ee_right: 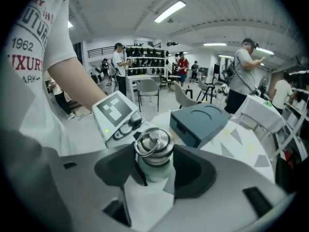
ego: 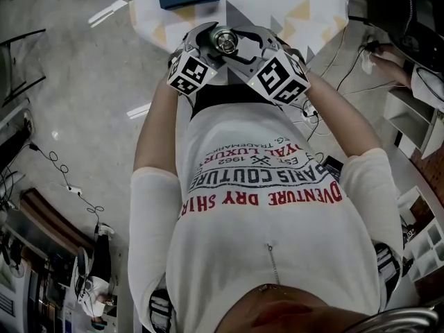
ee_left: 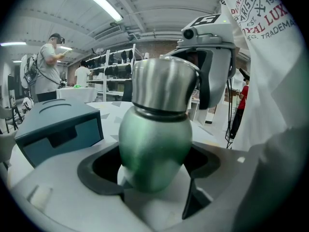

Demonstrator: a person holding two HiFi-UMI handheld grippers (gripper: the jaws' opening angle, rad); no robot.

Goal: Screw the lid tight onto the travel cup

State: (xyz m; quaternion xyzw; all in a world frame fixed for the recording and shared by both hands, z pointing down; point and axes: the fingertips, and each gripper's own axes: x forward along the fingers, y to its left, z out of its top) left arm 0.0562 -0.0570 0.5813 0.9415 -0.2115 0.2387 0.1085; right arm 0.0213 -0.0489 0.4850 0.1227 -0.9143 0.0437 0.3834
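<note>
The travel cup is held up in front of the person's chest, between both grippers. Its green body [ee_left: 154, 144] sits in my left gripper [ee_left: 154, 190], which is shut on the rounded lower part. The steel lid [ee_left: 164, 88] tops the cup and carries a metal ring [ee_right: 150, 141]. My right gripper [ee_right: 152, 173] reaches in from the other side, its jaws shut on the lid [ee_right: 154, 153] just under the ring. In the head view the lid [ego: 224, 41] shows between the left gripper [ego: 202, 46] and the right gripper [ego: 248, 46].
A blue-grey box [ee_right: 198, 122] lies on the patterned table [ego: 277, 5] just beyond the cup. The person's white shirt [ego: 270, 207] is close behind both grippers. Other people and shelves stand far off in the room.
</note>
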